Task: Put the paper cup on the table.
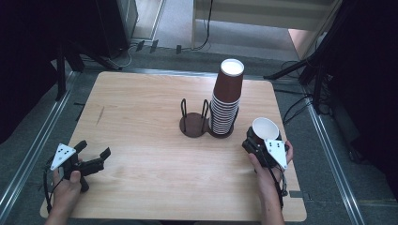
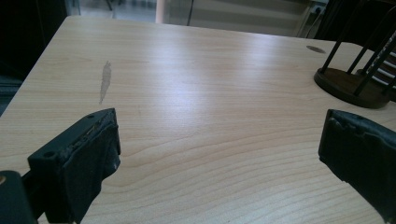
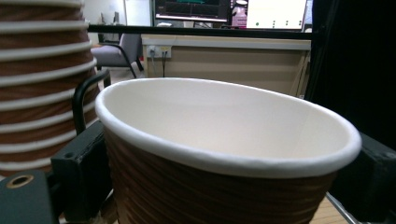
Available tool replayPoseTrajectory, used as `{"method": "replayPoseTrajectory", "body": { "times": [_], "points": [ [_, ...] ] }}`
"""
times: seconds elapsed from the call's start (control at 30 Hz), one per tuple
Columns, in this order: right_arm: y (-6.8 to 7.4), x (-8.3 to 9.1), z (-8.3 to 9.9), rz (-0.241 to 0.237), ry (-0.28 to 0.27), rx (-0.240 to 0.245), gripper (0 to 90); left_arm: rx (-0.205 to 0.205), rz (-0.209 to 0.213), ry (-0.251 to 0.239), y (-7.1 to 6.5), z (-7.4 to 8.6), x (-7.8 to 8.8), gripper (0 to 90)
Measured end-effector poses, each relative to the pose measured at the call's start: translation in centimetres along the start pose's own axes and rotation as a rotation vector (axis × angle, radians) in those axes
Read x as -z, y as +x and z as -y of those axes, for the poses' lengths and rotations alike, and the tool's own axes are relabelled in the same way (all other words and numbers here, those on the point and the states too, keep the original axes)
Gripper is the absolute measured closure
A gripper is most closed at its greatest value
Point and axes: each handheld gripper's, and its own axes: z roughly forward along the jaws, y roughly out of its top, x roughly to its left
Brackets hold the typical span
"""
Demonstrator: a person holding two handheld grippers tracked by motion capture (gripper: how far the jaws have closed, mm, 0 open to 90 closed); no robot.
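The right gripper [image 1: 261, 138] was clamped on a single paper cup [image 1: 265, 129], held upright, mouth up, just right of the cup stack [image 1: 226, 99]. The left gripper [image 1: 92, 157] stood open, well apart.

No legible text, label, brand or number on any surface; distant monitor screens [image 3: 275, 13] too blurred.

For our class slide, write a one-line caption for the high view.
Right tool holds a brown paper cup beside the cup stack; left tool open.
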Motion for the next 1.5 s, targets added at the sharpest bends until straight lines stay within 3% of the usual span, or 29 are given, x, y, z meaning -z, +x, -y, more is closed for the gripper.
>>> {"method": "replayPoseTrajectory", "body": {
  "times": [0.13, 0.27, 1.03, 1.27, 1.5],
  "points": [
    [0.4, -0.4, 1.0, -0.011, 0.009, 0.055, 8.1, -0.001, 0.001, -0.001, 0.0, 0.0, 0.0, 0.0],
    [0.5, -0.5, 1.3, -0.029, 0.023, 0.073, 8.1, -0.001, 0.002, 0.0, 0.0, 0.0, 0.0, 0.0],
    [0.3, -0.4, 2.4, -0.035, 0.047, 0.067, 7.0, -0.013, 0.004, 0.006, -0.1, 0.0, -0.1, 0.0],
    [0.0, -0.2, 2.3, -0.042, 0.082, 0.057, 2.4, -0.017, 0.006, 0.006, -0.1, 0.0, -0.1, 0.0],
    [-0.1, 0.0, 2.0, -0.097, 0.11, 0.019, 0.0, -0.018, 0.008, 0.007, -0.1, 0.0, -0.1, 0.0]
  ]
}}
